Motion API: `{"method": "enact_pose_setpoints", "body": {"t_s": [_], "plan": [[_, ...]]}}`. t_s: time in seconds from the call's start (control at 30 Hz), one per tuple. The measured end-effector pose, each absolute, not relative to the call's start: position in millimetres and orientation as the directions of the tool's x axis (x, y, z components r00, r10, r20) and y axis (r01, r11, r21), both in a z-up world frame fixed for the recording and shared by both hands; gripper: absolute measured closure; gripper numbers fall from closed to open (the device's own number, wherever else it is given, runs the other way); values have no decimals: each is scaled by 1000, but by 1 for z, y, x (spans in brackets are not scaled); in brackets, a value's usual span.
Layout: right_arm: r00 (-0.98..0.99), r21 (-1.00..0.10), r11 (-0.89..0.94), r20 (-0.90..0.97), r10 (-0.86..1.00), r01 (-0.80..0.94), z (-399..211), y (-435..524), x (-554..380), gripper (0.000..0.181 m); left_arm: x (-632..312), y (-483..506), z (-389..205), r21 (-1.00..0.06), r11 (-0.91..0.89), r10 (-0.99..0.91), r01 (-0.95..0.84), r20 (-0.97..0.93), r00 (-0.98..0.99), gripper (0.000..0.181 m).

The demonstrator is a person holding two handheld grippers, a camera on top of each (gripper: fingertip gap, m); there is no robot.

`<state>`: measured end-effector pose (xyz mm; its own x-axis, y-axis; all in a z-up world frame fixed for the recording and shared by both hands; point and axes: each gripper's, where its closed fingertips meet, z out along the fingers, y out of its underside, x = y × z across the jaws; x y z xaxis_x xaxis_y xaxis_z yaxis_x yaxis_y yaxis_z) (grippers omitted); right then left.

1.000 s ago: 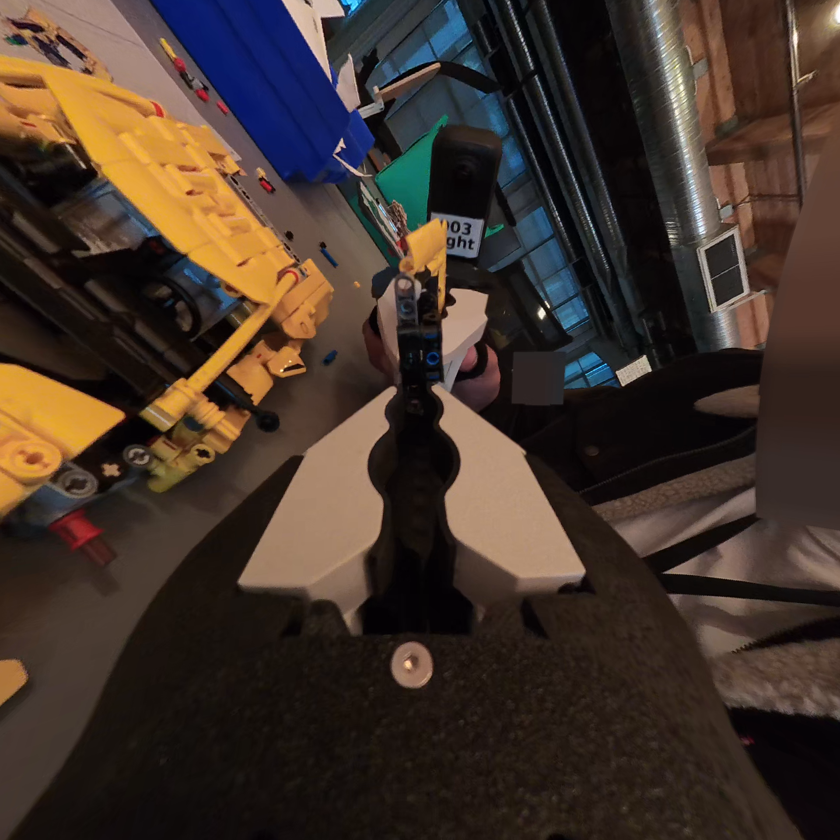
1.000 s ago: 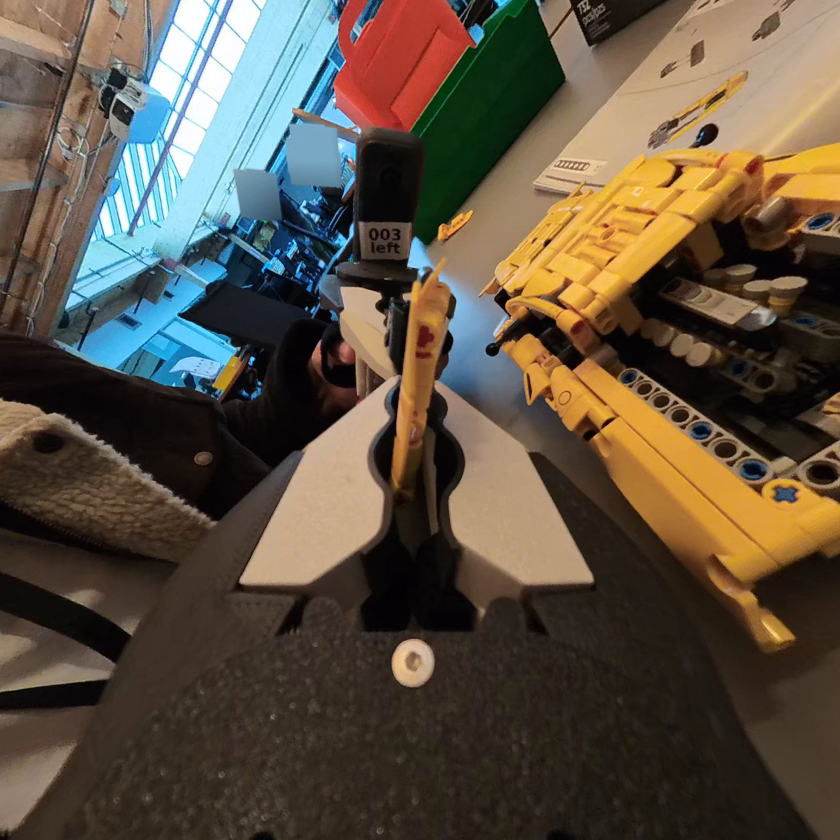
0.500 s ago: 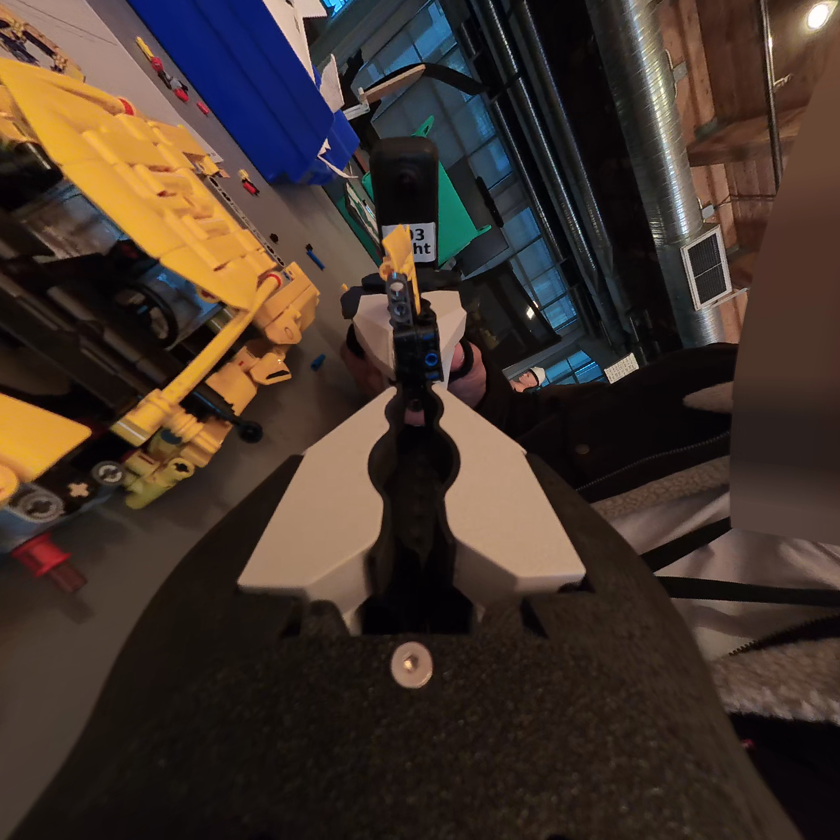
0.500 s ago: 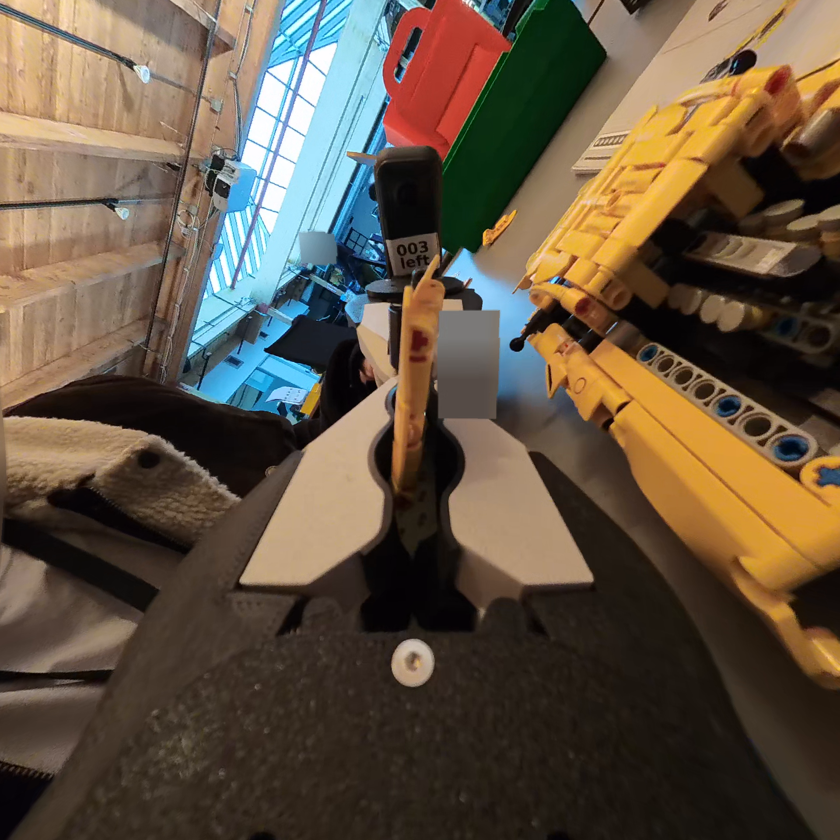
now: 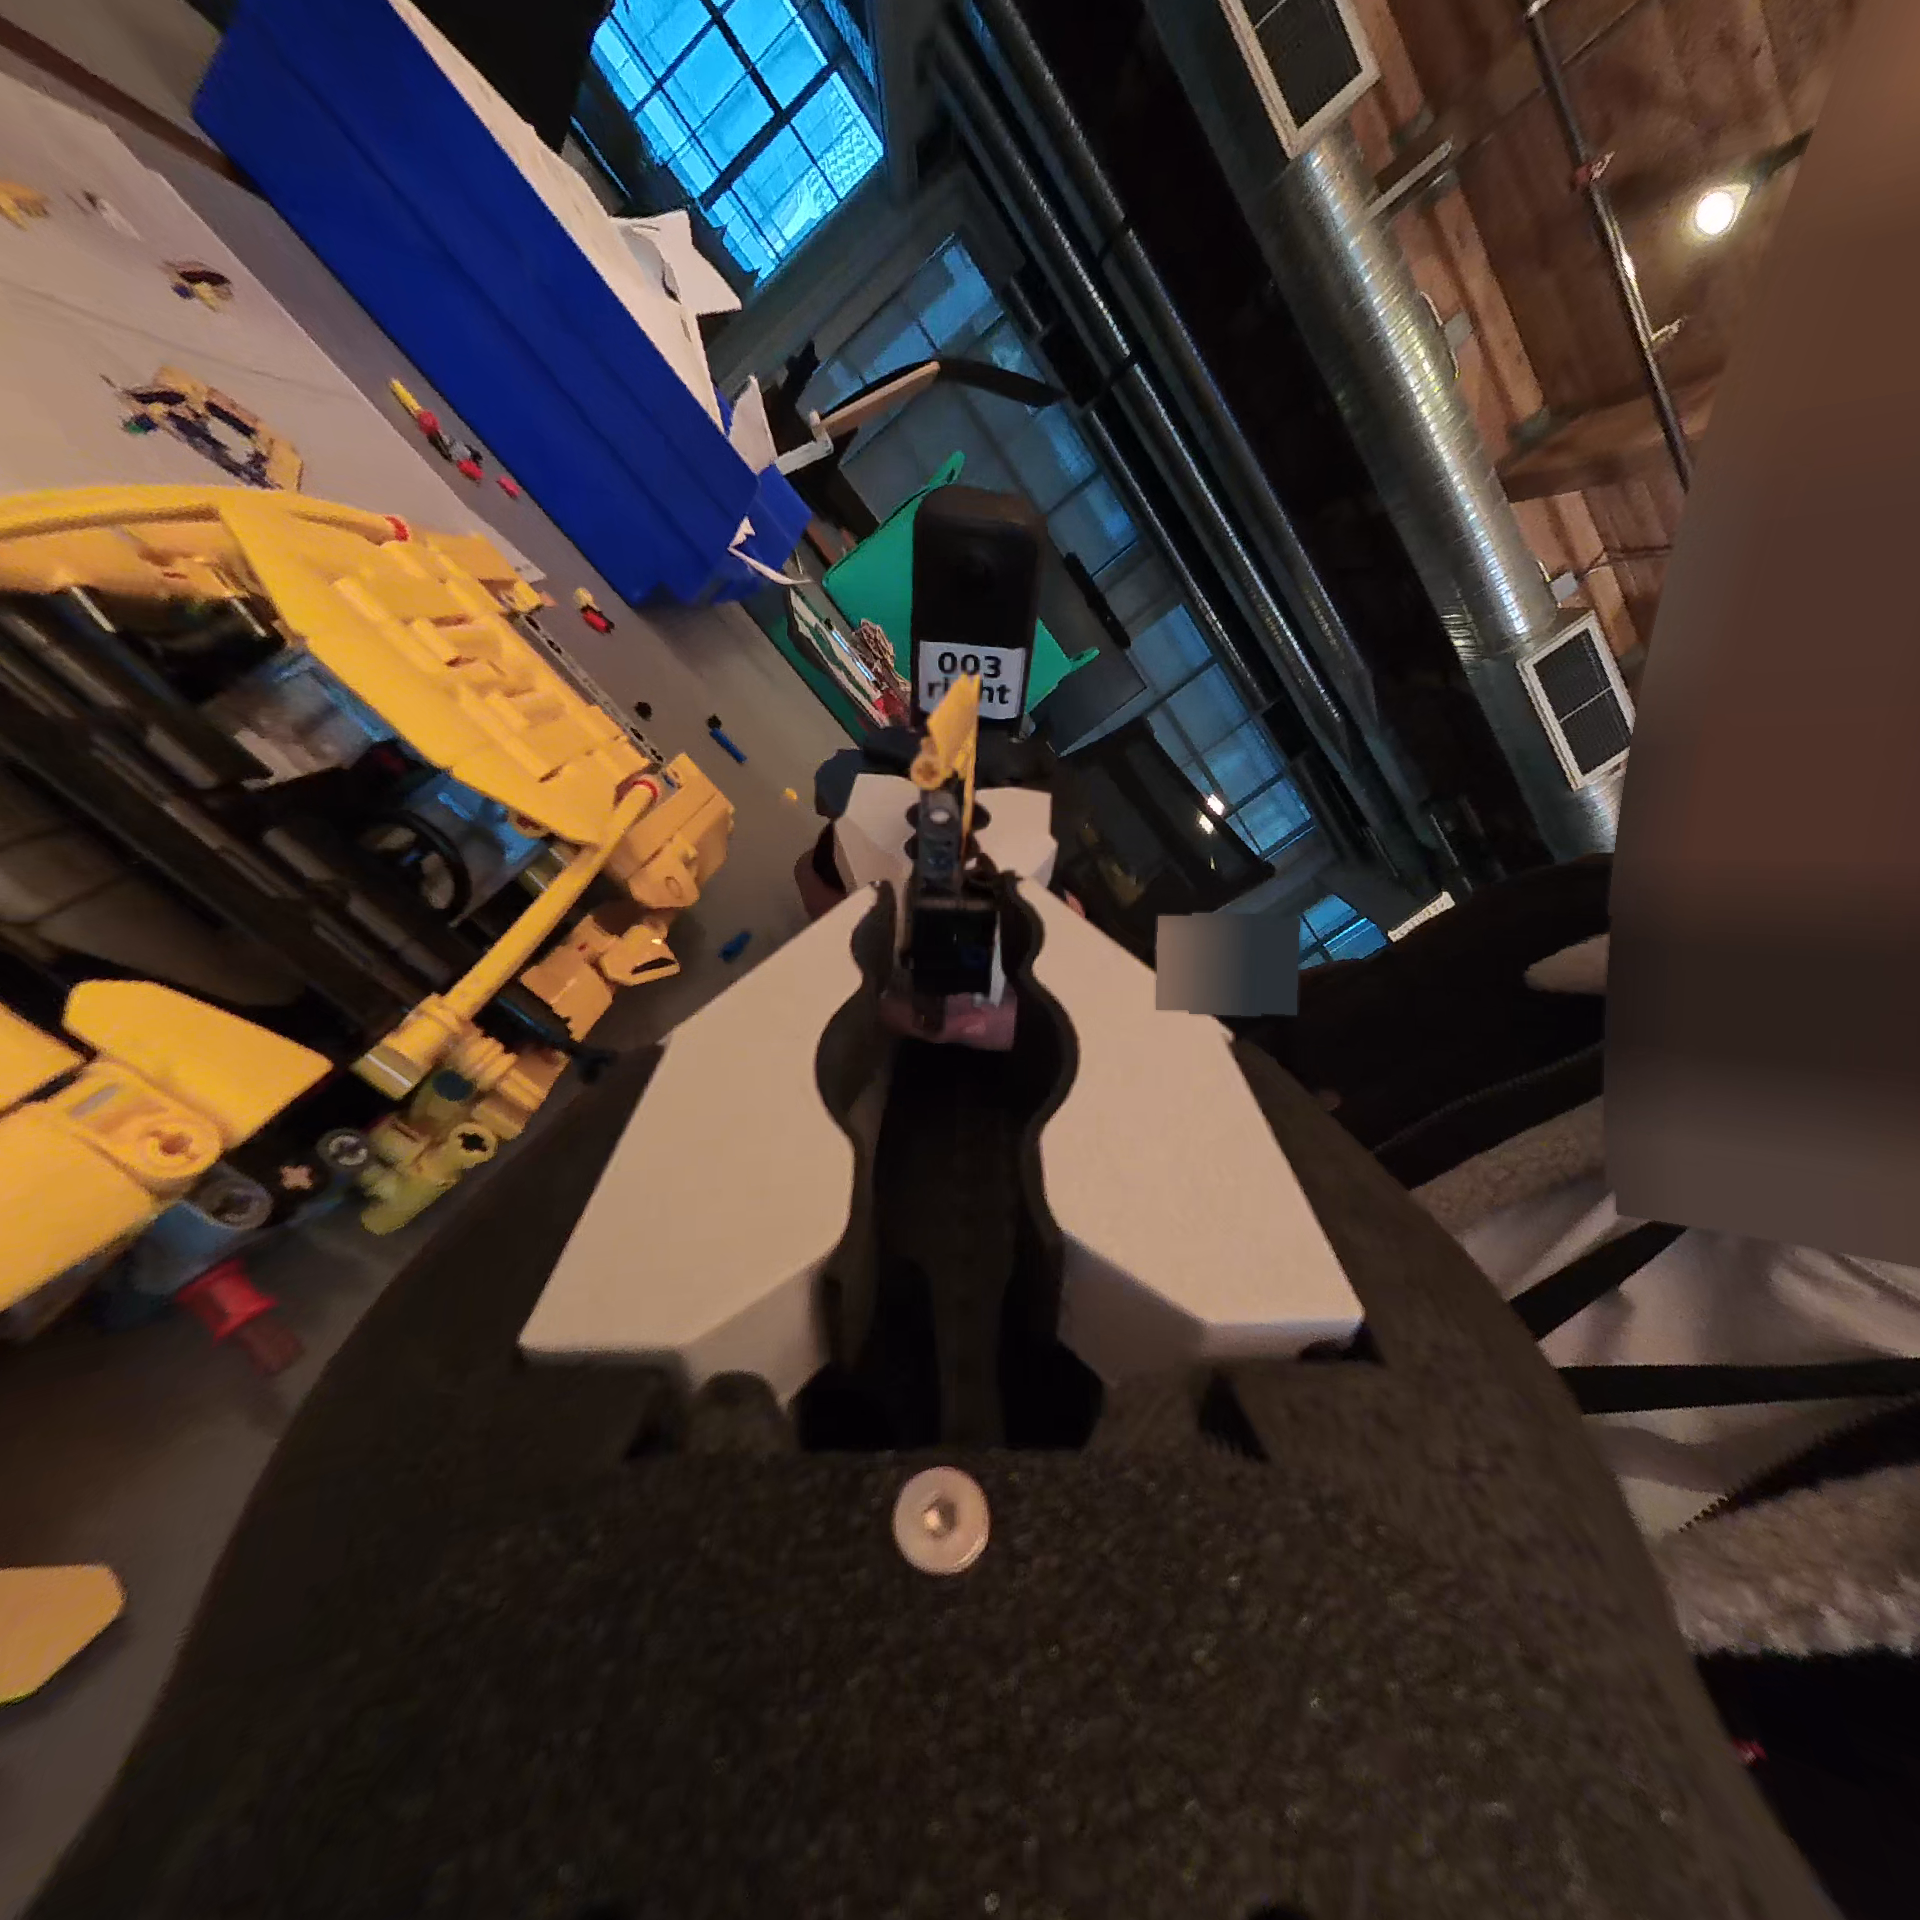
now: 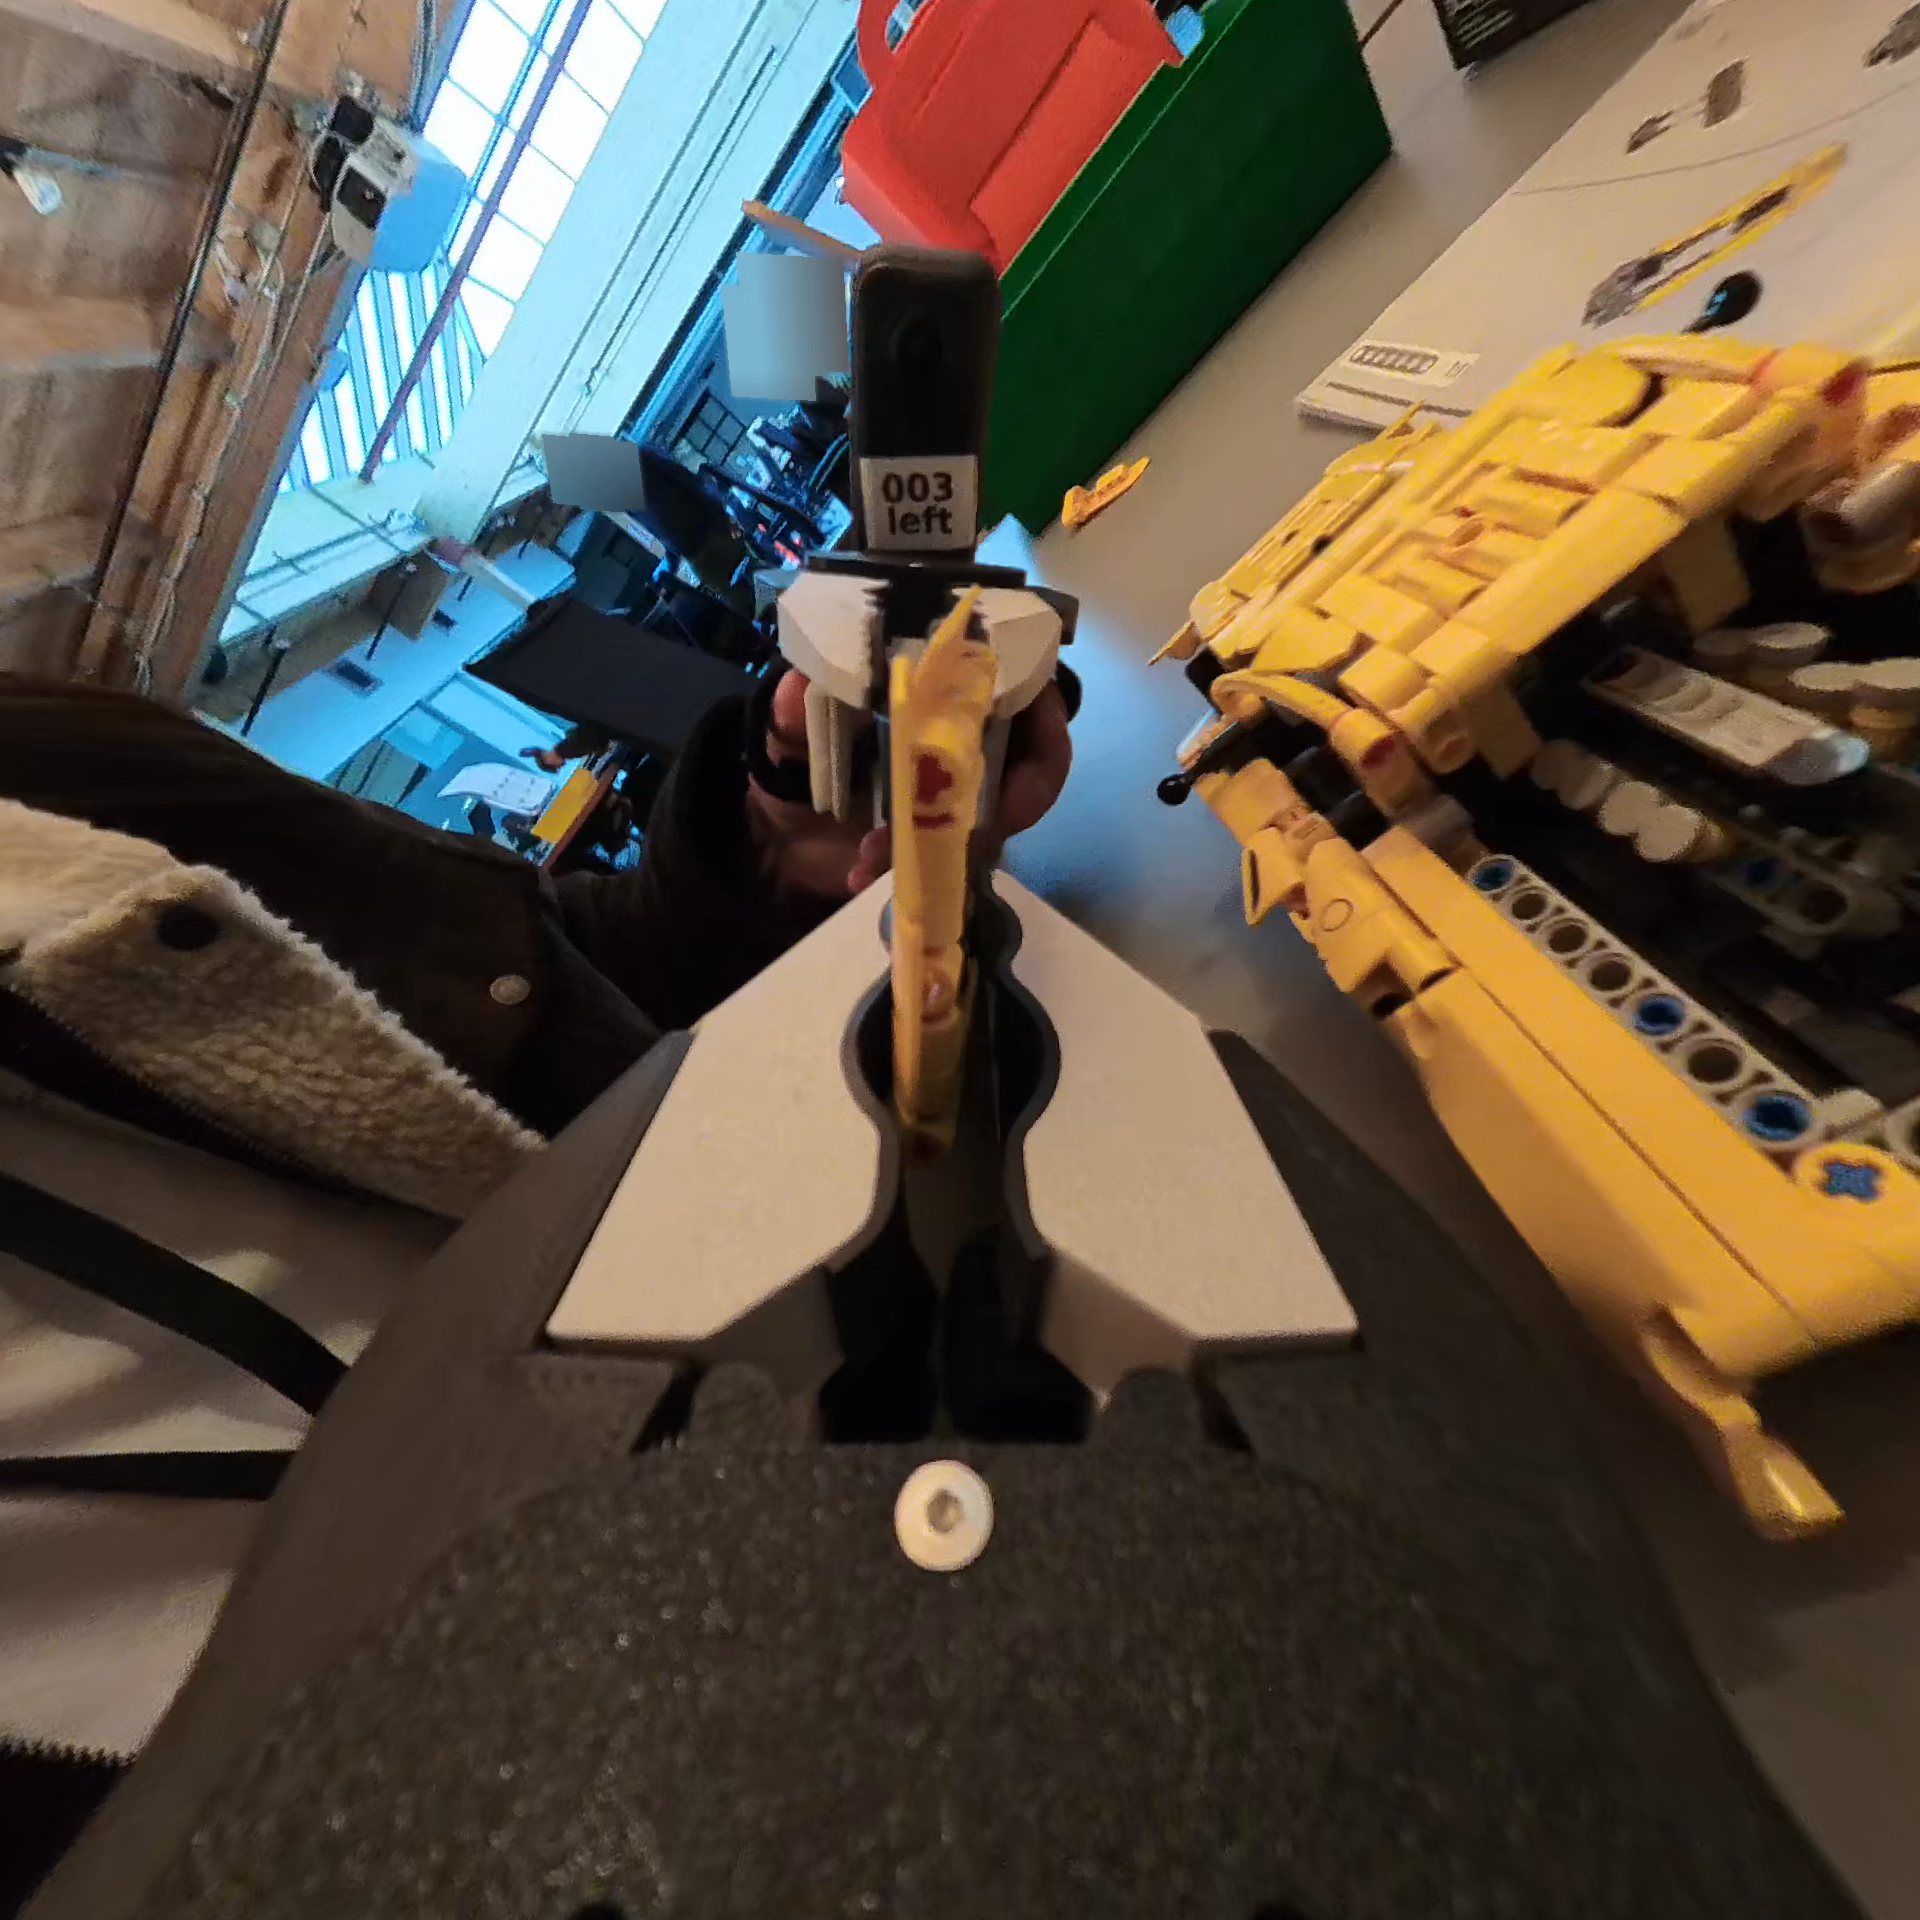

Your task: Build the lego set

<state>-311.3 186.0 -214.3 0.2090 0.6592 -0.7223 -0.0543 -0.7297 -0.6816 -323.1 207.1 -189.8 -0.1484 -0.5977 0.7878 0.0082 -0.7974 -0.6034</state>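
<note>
My left gripper [image 5: 951,904] is shut on a dark beam with blue pins [image 5: 940,883], held in the air. My right gripper [image 6: 940,904] is shut on a long yellow panel with red pins [image 6: 930,831]. The two grippers face each other, and the other one shows beyond the held piece in each view: the right gripper [image 5: 940,831] and the left gripper [image 6: 920,665]. The beam's tip meets the yellow panel [image 5: 948,738]; I cannot tell whether they are joined. The large yellow car model [image 5: 436,665] lies on the grey table, left of my left gripper and right of my right one [image 6: 1538,644].
A blue bin [image 5: 468,260] stands behind the car with small loose pieces [image 5: 468,457] beside it. A green bin [image 6: 1174,260], a red bin [image 6: 997,114] and an instruction booklet [image 6: 1662,208] are at the far side. A person's jacket [image 6: 312,935] is close by. The tips of both grippers are at nearly the same place.
Both grippers have tilted and shifted a little in the air, still facing each other with their pieces tip to tip. Both grips are unchanged.
</note>
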Motion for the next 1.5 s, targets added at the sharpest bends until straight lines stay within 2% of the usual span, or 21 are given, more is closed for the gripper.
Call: {"method": "enact_pose_setpoints", "body": {"t_s": [0.07, 0.13, 0.27, 0.33, 0.43, 0.53, 0.6, 0.87, 1.03, 1.33, 1.5], "plan": [[195, -686, -728, -716, 670, -18, -216, 180, -317, 173, -322, 204, -190, -613, -790, -606, -3, 781, -151, 163], [184, -688, -726, -712, 678, 11, -218, 175, -321, 173, -321, 200, -189, -628, -778, -618, -17, 771, -156, 174], [167, -689, -725, -715, 679, 0, -216, 175, -320, 173, -321, 199, -191, -662, -749, -654, -28, 745, -130, 174], [122, -695, -712, -719, 685, -99, -199, 183, -314, 155, -322, 199, -193, -653, -757, -645, -39, 755, -123, 174], [111, -677, -722, -736, 668, -143, -194, 190, -306, 163, -321, 197, -191, -661, -749, -652, -42, 747, -129, 174], [114, -674, -726, -739, 664, -135, -197, 189, -310, 165, -318, 191, -193, -675, -735, -664, -71, 737, -130, 174], [138, -669, -733, -743, 655, -119, -201, 189, -310, 173, -316, 189, -195, -683, -726, -672, -81, 729, -125, 174], [164, -659, -748, -748, 643, -76, -209, 186, -310, 173, -314, 185, -203, -708, -695, -704, -123, 705, -87, 175], [133, -626, -775, -778, 614, -87, -209, 184, -313, 174, -310, 184, -203, -695, -708, -688, -129, 719, -98, 174], [132, -606, -768, -795, 592, -208, -198, 204, -298, 174, -326, 209, -185, -586, -809, -584, 38, 795, -162, 169], [107, -592, -765, -803, 586, -254, -191, 205, -290, 174, -310, 178, -203, -706, -694, -696, -141, 708, -120, 171]]}}
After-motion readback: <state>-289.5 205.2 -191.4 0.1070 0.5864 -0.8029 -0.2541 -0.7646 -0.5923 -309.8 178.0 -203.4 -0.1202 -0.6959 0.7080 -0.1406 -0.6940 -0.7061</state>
